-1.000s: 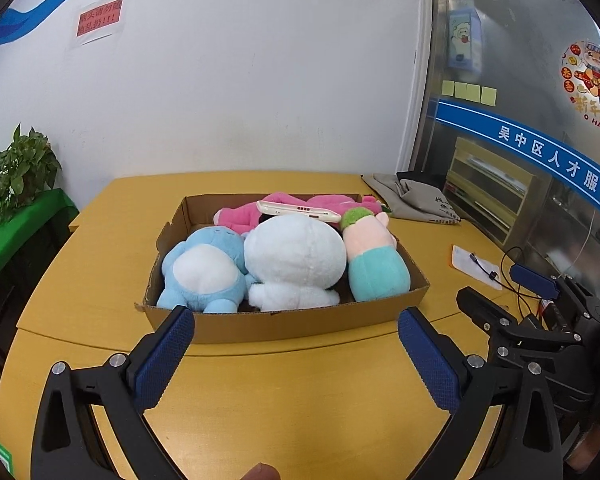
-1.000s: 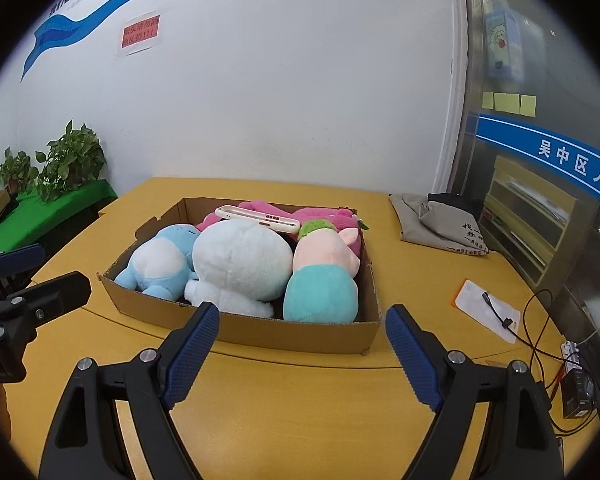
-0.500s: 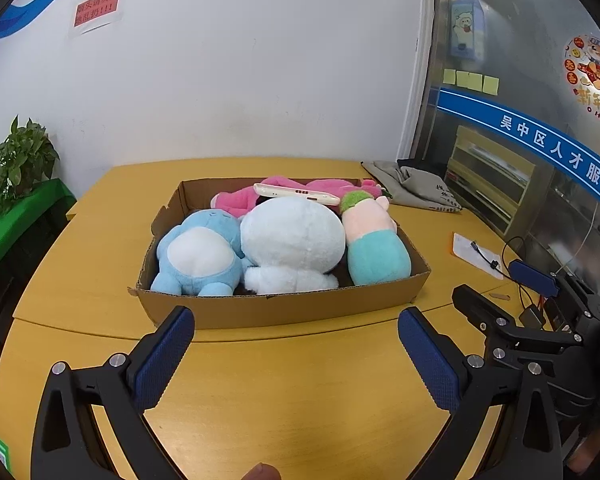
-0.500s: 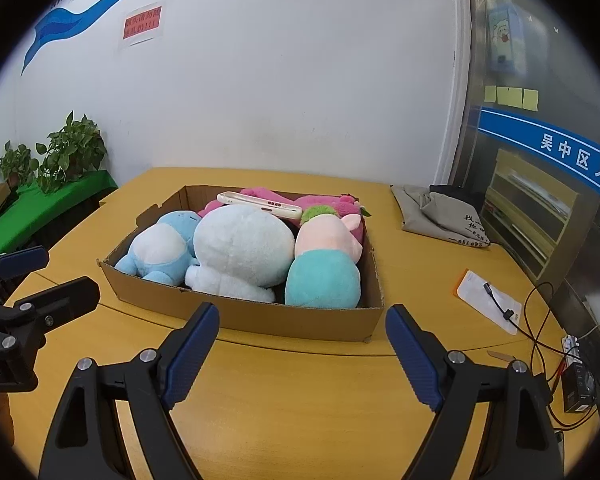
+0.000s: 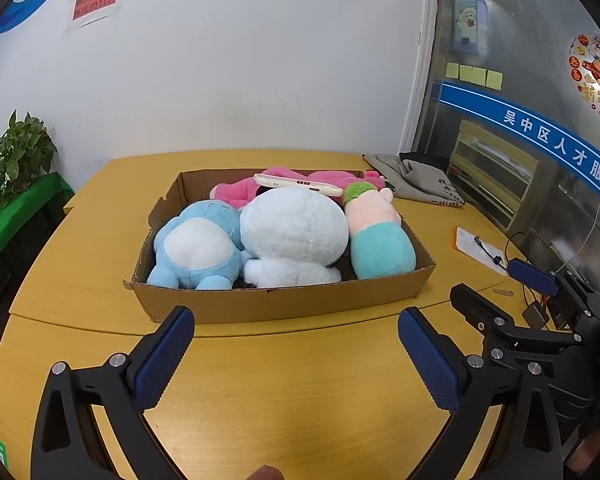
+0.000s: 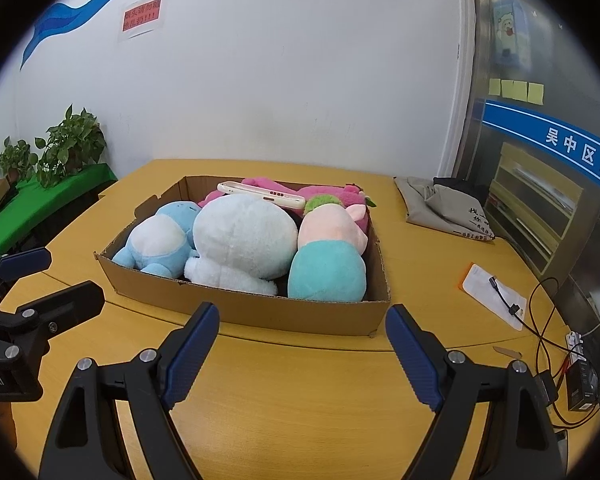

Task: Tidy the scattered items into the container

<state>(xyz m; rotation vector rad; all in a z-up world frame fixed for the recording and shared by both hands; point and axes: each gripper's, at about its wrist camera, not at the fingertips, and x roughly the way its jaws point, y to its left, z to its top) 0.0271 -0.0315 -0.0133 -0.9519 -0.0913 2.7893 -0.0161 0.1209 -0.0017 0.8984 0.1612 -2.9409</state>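
Observation:
A shallow cardboard box [image 5: 284, 304] [image 6: 300, 314] stands on the yellow table. In it lie a light blue plush [image 5: 198, 248] [image 6: 160, 244], a white plush [image 5: 294, 236] [image 6: 244, 240], a pink-and-teal plush [image 5: 376, 240] [image 6: 330, 256], a pink plush [image 5: 240, 192] [image 6: 324, 196] at the back, and a white phone [image 5: 300, 185] [image 6: 260, 194] on top. My left gripper [image 5: 296, 354] is open and empty, in front of the box. My right gripper [image 6: 302, 350] is open and empty, in front of the box too.
A grey cloth bag [image 5: 416, 180] [image 6: 444, 208] lies at the table's far right. A white packet with a cable [image 5: 480, 250] [image 6: 494, 294] lies right of the box. Potted plants [image 6: 64, 146] stand on a green shelf at left. A glass wall runs along the right.
Both grippers have drawn back and risen slightly; the box sits a little farther off in both views. Both stay open and empty.

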